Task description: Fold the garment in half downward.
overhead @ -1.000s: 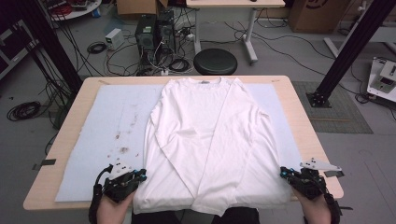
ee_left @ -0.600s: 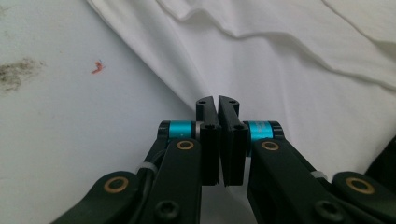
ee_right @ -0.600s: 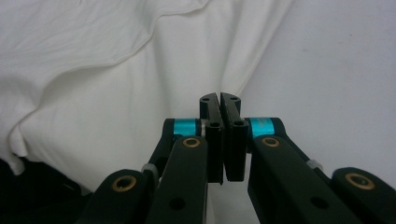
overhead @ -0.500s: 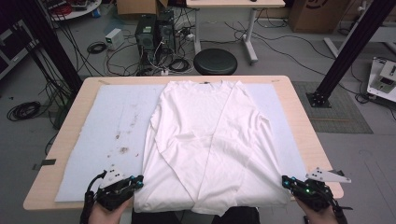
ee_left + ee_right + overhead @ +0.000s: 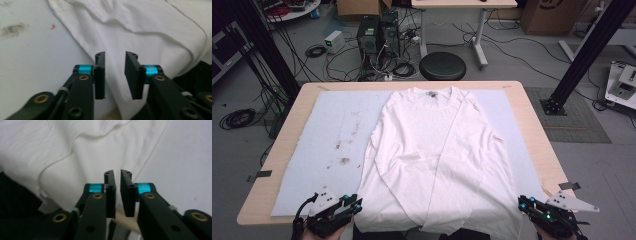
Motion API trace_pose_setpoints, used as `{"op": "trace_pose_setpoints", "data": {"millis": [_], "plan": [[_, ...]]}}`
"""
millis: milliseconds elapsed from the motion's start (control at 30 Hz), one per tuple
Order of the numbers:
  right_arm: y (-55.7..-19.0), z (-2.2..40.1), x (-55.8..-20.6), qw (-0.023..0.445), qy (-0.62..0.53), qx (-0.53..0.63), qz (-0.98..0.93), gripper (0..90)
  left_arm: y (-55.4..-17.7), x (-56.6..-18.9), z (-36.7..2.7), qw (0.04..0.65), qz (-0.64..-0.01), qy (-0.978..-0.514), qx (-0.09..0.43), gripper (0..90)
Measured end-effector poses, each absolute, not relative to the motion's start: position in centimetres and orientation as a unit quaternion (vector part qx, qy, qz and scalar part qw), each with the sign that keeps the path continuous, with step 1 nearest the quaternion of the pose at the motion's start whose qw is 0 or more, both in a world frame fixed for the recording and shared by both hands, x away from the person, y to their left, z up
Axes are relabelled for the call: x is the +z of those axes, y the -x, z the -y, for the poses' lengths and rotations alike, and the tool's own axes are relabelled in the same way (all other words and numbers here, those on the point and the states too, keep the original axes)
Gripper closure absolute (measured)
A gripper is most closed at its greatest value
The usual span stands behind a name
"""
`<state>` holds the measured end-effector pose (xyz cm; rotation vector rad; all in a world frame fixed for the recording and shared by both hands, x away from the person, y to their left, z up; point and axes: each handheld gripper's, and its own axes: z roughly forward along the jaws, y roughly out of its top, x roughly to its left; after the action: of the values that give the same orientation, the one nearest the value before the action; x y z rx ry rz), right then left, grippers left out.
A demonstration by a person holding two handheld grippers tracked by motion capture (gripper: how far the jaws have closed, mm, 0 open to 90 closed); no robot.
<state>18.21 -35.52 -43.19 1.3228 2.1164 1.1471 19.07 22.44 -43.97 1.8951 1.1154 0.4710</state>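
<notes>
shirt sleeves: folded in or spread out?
Folded in. Both sleeves of the white shirt cross over its front in the high view; the body lies flat on the pale mat, hem at the near table edge.

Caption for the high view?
White long-sleeved shirt lies flat on a pale mat; left gripper and right gripper flank its hem.
</notes>
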Motion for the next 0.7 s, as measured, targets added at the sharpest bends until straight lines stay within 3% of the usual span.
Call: {"op": "trace_pose_setpoints", "data": {"millis": [167,300,367,433,467,700], "plan": [[-21.9,34.5,-43.5,0.209,-0.500,0.382,-0.749,63.6,-21.7,-44.5,-21.6,0.414,-0.476,-0.751,0.194,51.9],[-23.4,33.8,-44.5,0.201,-0.507,0.358,-0.758,64.0,-22.4,-45.4,-20.8,0.399,-0.480,-0.757,0.194,53.2],[-23.4,33.3,-44.9,0.202,-0.498,0.346,-0.769,68.4,-22.2,-45.4,-20.6,0.393,-0.468,-0.764,0.208,59.4],[-23.2,33.1,-44.8,0.204,-0.485,0.343,-0.778,82.5,-22.1,-45.3,-20.6,0.399,-0.460,-0.771,0.188,80.1],[-23.2,33.1,-44.7,0.199,-0.485,0.344,-0.779,85.0,-22.0,-45.2,-20.6,0.399,-0.455,-0.774,0.187,84.6],[-21.7,34.1,-44.1,0.183,-0.483,0.365,-0.775,89.0,-20.7,-45.1,-20.9,0.412,-0.450,-0.774,0.169,87.2]]}}
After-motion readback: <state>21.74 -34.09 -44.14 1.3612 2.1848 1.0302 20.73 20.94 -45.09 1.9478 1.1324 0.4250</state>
